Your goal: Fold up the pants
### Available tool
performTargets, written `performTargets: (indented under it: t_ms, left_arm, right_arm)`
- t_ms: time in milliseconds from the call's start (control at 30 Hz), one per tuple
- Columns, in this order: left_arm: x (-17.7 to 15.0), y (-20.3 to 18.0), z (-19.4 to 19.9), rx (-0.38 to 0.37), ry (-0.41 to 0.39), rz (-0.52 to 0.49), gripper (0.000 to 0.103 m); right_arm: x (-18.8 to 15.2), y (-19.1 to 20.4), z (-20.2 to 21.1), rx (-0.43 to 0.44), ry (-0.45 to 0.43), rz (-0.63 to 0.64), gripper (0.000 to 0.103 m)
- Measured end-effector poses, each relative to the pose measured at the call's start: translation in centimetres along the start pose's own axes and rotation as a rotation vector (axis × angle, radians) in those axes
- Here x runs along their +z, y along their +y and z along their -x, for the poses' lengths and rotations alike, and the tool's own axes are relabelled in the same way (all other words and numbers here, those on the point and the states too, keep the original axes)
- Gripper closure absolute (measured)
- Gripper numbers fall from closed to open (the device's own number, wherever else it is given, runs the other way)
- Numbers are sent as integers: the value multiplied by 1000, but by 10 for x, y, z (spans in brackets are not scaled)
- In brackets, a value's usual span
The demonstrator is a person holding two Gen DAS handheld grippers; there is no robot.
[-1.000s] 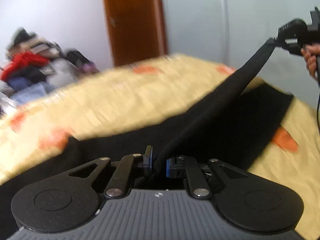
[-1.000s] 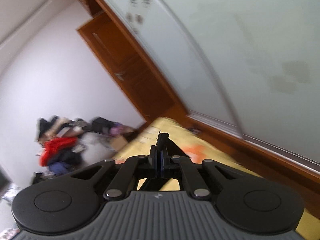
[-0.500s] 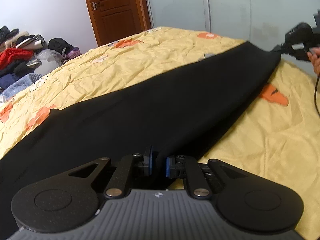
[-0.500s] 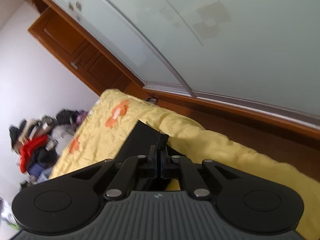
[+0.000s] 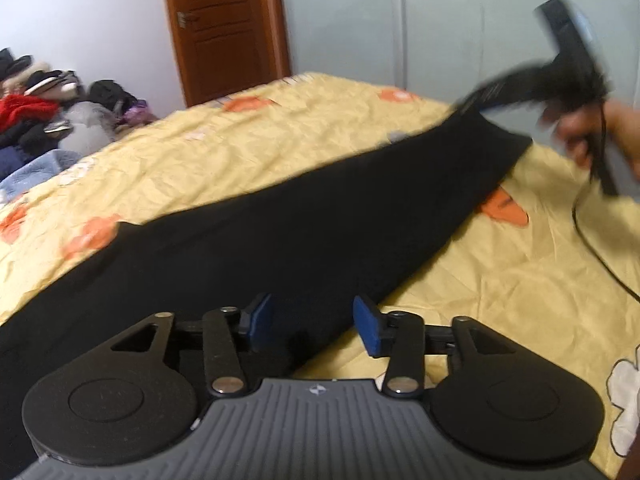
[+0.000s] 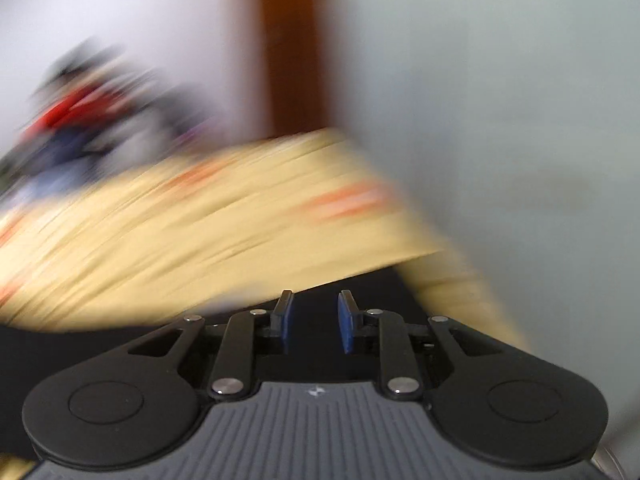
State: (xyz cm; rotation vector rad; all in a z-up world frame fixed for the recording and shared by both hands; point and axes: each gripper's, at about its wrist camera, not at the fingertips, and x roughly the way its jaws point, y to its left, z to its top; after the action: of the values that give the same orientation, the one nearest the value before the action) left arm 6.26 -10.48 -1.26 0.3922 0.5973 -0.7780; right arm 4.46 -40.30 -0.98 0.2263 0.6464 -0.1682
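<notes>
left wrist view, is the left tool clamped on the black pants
No, the left tool stands open, its blue pads spread apart, with the black pants lying flat on the yellow bedspread.

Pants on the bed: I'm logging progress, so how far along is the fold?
Done: the black pants lie long and flat on the yellow bedspread. In hand: nothing; left gripper and right gripper are open. Left: the remaining folds.

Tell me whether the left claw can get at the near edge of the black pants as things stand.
Probably yes. The left claw is open, and the pants lie flat on the yellow bedspread right in front of it, their edge running between its fingers. Nothing visible blocks the way.
</notes>
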Motion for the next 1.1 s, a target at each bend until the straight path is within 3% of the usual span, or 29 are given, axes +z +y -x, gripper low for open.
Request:
performTargets:
  t_ms: [100, 200, 267, 400, 500, 600, 733, 833, 933, 1100]
  left_arm:
    - [-5, 24, 17, 94, -26, 48, 35]
    - [-13, 52, 21, 248, -3, 81, 33]
    - [-19, 69, 14, 316, 46, 108, 33]
    - [-28, 78, 0, 321, 112, 114, 33]
    - [-26, 74, 1, 327, 81, 117, 31]
    - [-27, 76, 3, 348, 78, 127, 27]
    - [-30, 84, -1, 367, 101, 151, 27]
    - [-31, 89, -4, 361, 114, 168, 27]
    - [-32, 90, -4, 370, 115, 176, 27]
    - [-30, 91, 4, 363, 82, 219, 21]
  right_arm:
    - [-10, 70, -33, 167, 105, 180, 80]
    - [-27, 113, -53, 223, 172, 310, 81]
    - [-37, 128, -47, 190, 129, 389, 80]
    - [-26, 131, -43, 161, 145, 349, 78]
    - [-3, 157, -50, 294, 111, 318, 78]
    - [9, 196, -71, 446, 137, 336, 78]
    - [18, 254, -123, 505, 211, 410, 78]
    - [24, 283, -153, 468, 202, 457, 78]
    - [42, 283, -162, 457, 190, 368, 78]
    - [36, 257, -118, 465, 165, 397, 78]
